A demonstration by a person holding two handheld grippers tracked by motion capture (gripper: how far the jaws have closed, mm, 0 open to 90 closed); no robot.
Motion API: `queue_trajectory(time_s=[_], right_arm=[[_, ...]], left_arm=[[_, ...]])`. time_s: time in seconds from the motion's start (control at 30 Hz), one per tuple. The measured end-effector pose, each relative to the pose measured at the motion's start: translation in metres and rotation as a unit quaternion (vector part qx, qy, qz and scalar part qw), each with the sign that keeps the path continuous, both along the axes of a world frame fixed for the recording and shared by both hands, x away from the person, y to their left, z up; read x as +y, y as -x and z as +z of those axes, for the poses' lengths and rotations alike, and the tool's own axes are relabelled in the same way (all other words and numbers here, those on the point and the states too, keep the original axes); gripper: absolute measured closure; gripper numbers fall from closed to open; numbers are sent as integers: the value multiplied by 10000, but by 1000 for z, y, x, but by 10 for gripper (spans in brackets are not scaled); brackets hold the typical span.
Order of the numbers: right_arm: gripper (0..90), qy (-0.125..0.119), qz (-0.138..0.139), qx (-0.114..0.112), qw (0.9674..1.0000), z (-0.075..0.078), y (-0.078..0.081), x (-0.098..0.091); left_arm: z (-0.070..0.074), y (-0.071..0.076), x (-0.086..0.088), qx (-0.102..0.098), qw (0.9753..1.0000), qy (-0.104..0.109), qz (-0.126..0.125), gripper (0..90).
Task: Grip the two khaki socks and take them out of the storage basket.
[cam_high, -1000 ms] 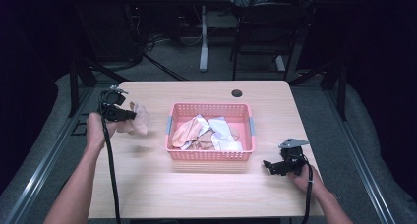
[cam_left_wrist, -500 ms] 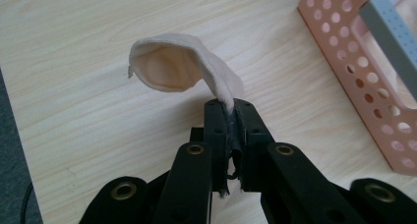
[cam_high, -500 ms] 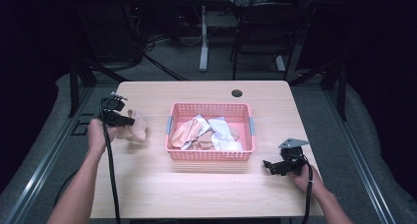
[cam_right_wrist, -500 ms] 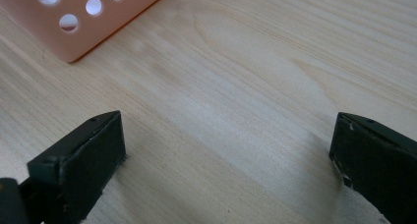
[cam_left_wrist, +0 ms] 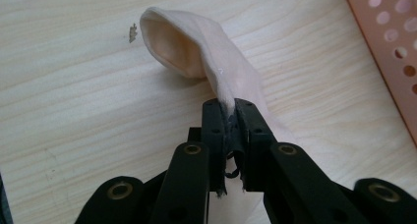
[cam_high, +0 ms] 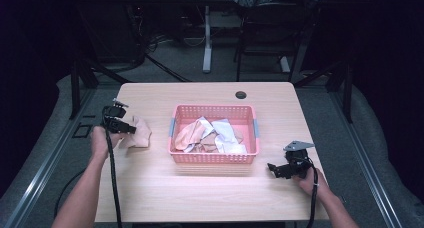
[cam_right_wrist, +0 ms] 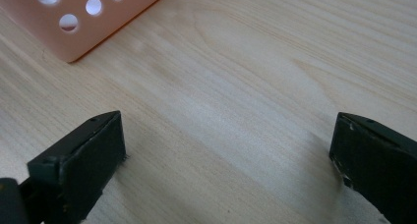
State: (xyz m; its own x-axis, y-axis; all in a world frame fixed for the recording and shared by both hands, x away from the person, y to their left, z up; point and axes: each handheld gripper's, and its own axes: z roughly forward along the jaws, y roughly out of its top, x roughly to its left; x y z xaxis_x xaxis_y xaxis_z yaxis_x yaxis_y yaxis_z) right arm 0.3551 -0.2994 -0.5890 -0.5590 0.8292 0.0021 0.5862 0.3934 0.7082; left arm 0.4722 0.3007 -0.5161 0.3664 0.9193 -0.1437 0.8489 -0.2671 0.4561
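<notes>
Peach sock [cam_left_wrist: 206,52] is clamped between the jaws of the left gripper [cam_left_wrist: 230,106]; pads press on a pinched fold at one end, w/ the rest of the fabric running fwd from the jaw tips and lying on the table [cam_left_wrist: 74,111]. Jaws have just been opening slightly, but the fold is between them and gripped. Open cuff of the sock faces up and away from the jaws. In the high view the sock [cam_high: 139,132] sits on the table's left part, just beside the left gripper [cam_high: 131,130] on its basket side, and well apart from the pink basket [cam_high: 214,158].

Left hand [cam_high: 101,140] holds its gripper low over the table, jaws pointing roughly level toward the basket; forearm comes in from the bottom edge, cable trailing back along it. Right hand [cam_high: 311,180] rests near the table's right front corner, its gripper low, jaws aimed left toward the basket.

Right gripper [cam_right_wrist: 228,150]: jaws wide apart, nothing between them, bare wood below; a basket corner [cam_right_wrist: 74,32] shows far off at upper left.

Count: 2 grippers, 1 sock on the table, 1 basket holding several crumpled cloth items [cam_high: 212,135] (peach and white; exact no. cannot be told), 1 dark round grommet [cam_high: 241,94] near the far edge.
</notes>
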Motion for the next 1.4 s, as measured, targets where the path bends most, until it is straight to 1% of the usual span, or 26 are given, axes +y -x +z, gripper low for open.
queue_trajectory(time_s=[0.03,0.07,0.13,0.17,0.23,0.3,0.33,0.4,0.47,0.53,0.6,0.73,0.83,1.0,1.03,1.13,1.23,1.33,1.4], right_arm=[[0,-1,0,-1,10000,0,0,0],[0,0,0,0,10000,0,0,0],[0,1,-7,-4,10000,0,0,0],[0,3,-10,-2,10000,0,0,0],[0,2,-8,-1,10000,0,0,0],[0,1,-7,-4,10000,0,0,0],[0,2,-6,-2,10000,0,0,0],[0,2,-9,-3,10000,0,0,0],[0,1,-7,-3,10000,0,0,0],[0,2,-7,-3,10000,0,0,0],[0,3,-1,-1,10000,0,0,0],[0,1,0,-1,10000,0,0,0],[0,1,-1,-2,10000,0,0,0],[0,2,-4,-3,10000,0,0,0],[0,1,-11,-4,10000,0,0,0],[0,-26,-29,-27,10000,-1,1,1],[0,-23,-34,-12,10000,0,1,1],[0,-26,-28,-11,10000,0,1,1],[0,5,-16,1,10000,0,0,0]], left_arm=[[-2,0,1,41,10000,23,3,769],[-3,1,1,30,10000,50,18,742],[-3,1,3,64,9999,52,70,635],[-3,1,4,44,9999,65,87,587],[0,3,3,7,9999,22,129,473],[5,6,4,-98,9998,95,135,365],[7,7,4,-114,9998,126,117,321],[14,9,3,-211,9996,193,72,256],[24,11,2,-382,9990,225,14,197],[33,13,0,-518,9981,326,-50,154],[41,15,-4,-692,9968,361,-141,145],[54,18,-15,-883,9949,371,-330,78],[64,18,-27,-1006,9930,379,-479,37],[78,15,-50,-1135,9900,345,-766,1],[79,14,-55,-1134,9897,333,-813,1],[82,11,-66,-1127,9881,413,-959,1],[83,7,-77,-1146,9869,464,-1033,0],[83,5,-90,-1162,9858,449,-1123,1],[82,3,-98,-1157,9850,392,-1221,1]])
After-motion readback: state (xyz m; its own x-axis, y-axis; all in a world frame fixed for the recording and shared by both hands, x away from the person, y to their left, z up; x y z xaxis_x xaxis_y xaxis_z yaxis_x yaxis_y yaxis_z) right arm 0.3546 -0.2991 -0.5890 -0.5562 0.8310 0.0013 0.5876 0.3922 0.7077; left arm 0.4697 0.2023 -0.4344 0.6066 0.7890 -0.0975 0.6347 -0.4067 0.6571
